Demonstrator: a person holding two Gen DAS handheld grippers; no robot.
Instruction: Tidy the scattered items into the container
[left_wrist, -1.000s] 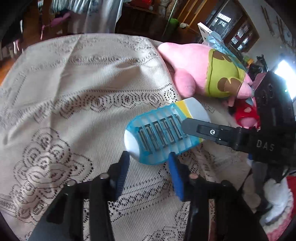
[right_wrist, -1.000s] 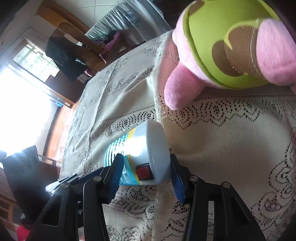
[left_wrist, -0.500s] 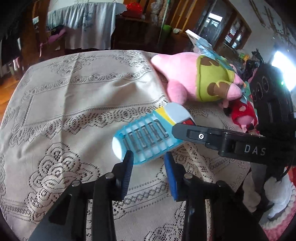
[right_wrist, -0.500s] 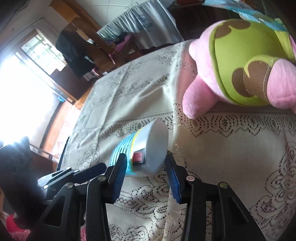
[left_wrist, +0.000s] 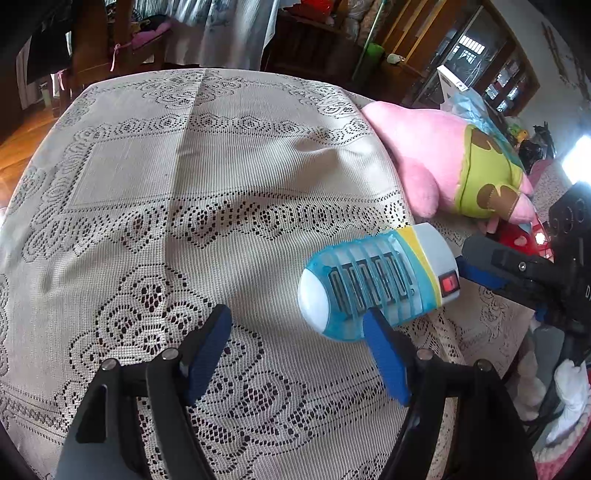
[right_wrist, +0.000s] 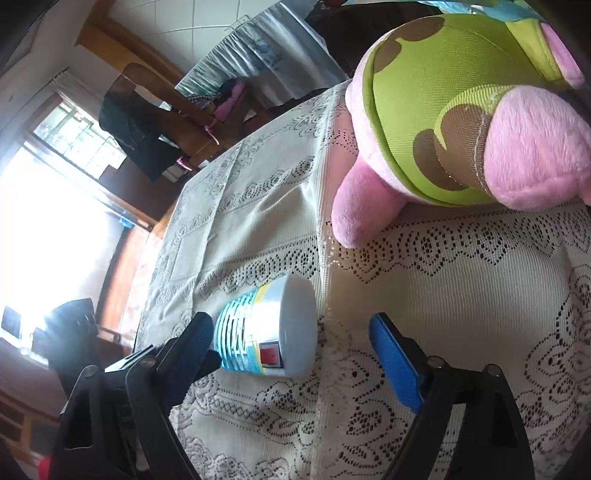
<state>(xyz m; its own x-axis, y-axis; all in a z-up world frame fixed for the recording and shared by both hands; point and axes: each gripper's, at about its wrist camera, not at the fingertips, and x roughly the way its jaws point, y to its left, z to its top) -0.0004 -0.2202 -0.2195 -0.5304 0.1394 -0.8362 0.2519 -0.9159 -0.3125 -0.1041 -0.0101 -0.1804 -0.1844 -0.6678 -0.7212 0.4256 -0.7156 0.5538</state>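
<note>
Left wrist view: the left claw (left_wrist: 295, 347) has just been opening and is standing released – the blue insect-lamp (left_wrist: 373, 284) is lying on the lace-covered surface (left_wrist: 221, 177), beside its right finger. Right wrist view: the right claw (right_wrist: 291, 350), also just opened, is standing released – the lamp (right_wrist: 269, 332) is lying between its fingers, near a pink plush toy (right_wrist: 461, 122).

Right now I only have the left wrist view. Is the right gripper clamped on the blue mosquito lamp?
Observer: No. The right gripper has just been opening its jaws; the mosquito lamp lies between them on the tablecloth, not pinched.
Operator: Either finger touching it?
Observer: The blue-padded finger stands clear of the white cap, with lace showing in the gap. The other finger overlaps the blue cage, so I cannot tell whether it touches.
</note>
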